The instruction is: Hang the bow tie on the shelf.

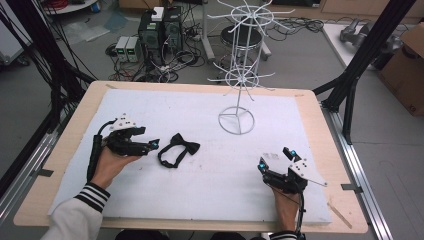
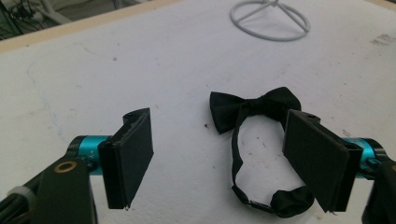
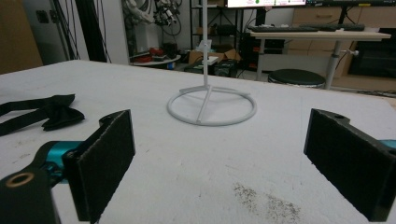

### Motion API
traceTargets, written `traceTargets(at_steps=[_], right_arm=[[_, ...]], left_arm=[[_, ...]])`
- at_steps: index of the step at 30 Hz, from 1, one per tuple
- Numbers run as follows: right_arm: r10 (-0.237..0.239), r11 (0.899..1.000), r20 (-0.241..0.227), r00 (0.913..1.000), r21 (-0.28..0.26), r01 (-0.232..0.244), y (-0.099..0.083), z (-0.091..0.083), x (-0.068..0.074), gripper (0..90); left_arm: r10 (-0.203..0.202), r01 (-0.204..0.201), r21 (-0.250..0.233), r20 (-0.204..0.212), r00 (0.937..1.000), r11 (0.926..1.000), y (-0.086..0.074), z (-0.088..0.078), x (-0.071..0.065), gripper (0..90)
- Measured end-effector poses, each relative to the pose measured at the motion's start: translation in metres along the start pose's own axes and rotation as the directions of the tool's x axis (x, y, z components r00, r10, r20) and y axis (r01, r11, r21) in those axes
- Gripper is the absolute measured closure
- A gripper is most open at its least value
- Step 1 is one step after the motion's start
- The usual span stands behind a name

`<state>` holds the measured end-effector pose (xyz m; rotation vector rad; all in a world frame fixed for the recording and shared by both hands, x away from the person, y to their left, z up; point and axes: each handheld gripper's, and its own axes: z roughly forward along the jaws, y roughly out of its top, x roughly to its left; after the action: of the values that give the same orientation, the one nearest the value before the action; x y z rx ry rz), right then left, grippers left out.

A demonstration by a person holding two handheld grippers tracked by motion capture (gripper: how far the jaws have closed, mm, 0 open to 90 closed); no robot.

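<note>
- A black bow tie [image 1: 179,149] lies flat on the white-covered counter [image 1: 150,107], its neck strap curled into a loop beside it.
- The landmark is a white wire stand [image 1: 236,80] with a ring base, standing at the far middle of the counter. The bow tie lies nearer the person than the stand's base and off to its left.
- The left gripper [image 1: 153,145] rests low on the counter just left of the bow tie, well left of the stand. It points at the tie, tips almost at the strap.
- In the left gripper view its fingers [image 2: 131,156] stand wide apart and hold nothing. The bow [image 2: 254,108] lies just ahead and a little right of the gap; one finger overlaps part of the strap loop, though whether it touches is unclear.
- The bow's long axis runs roughly across that gripper's line of reach, so the knot probably offers the narrowest place to pinch.
- The right gripper [image 1: 274,159] sits nearer the person than the stand and to its right, well apart from the tie.
- In the right gripper view its fingers [image 3: 106,161] are also spread wide and empty, with the stand's ring base [image 3: 211,107] ahead.
- Judging by position, the left hand is much nearer the tie and seems the likelier one to take it.
</note>
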<state>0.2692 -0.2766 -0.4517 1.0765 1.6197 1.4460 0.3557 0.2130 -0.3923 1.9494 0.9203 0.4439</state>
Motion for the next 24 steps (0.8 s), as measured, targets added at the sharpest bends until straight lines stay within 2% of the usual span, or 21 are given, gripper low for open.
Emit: traceTargets(at_steps=[3,5,8,11,12,13,15,16,17,21,23,24], right_arm=[[-0.004,1.0,-0.001,1.0,-0.002,0.004,0.0,0.0,0.0,7.7],[-0.004,1.0,-0.001,1.0,-0.002,0.004,0.0,0.0,0.0,7.7],[-0.004,1.0,-0.002,1.0,-0.002,0.004,0.0,0.0,0.0,7.8],[0.001,1.0,-0.002,1.0,0.0,-0.001,0.0,0.0,0.0,7.7],[-0.002,1.0,-0.002,1.0,-0.002,0.002,0.0,0.0,0.0,7.7],[-0.002,1.0,-0.002,1.0,-0.002,0.002,0.0,0.0,0.0,7.7],[-0.005,1.0,-0.003,1.0,-0.003,0.005,0.0,0.0,0.0,7.8],[-0.005,1.0,-0.003,1.0,-0.003,0.005,0.0,0.0,0.0,7.8],[0.002,1.0,-0.002,1.0,-0.003,-0.002,0.0,-0.001,0.001,7.8],[-0.003,1.0,-0.001,1.0,-0.006,0.003,0.0,-0.001,0.0,7.8],[-0.002,1.0,-0.002,1.0,-0.007,0.002,0.0,0.0,0.0,7.7],[-0.003,1.0,-0.002,1.0,-0.007,0.003,0.0,0.0,0.0,7.8]], left_arm=[[-0.001,0.001,0.011,0.005,1.0,0.9999,0.001,0.008,0.001,31.3],[-0.001,0.001,0.03,0.002,1.0,0.9996,0.001,0.013,0.0,31.3],[0.022,-0.023,0.092,0.005,0.9997,0.9955,0.004,0.024,-0.002,31.2],[0.03,-0.032,0.118,0.02,0.9993,0.9925,0.009,0.033,-0.006,31.2],[0.048,-0.05,0.149,0.018,0.9987,0.9875,0.013,0.039,-0.008,31.3],[0.048,-0.05,0.149,0.018,0.9987,0.9875,0.013,0.039,-0.008,31.5],[0.047,-0.05,0.179,0.024,0.9986,0.9826,0.016,0.045,-0.01,32.4],[0.053,-0.058,0.194,0.029,0.9982,0.9793,0.017,0.048,-0.011,32.4],[0.069,-0.074,0.219,0.033,0.9971,0.9728,0.019,0.052,-0.012,33.0],[0.061,-0.068,0.238,0.036,0.9974,0.9688,0.021,0.058,-0.014,34.4],[0.071,-0.077,0.266,0.032,0.997,0.961,0.022,0.061,-0.015,35.9],[0.063,-0.069,0.269,0.031,0.9975,0.9608,0.021,0.062,-0.015,36.9]])
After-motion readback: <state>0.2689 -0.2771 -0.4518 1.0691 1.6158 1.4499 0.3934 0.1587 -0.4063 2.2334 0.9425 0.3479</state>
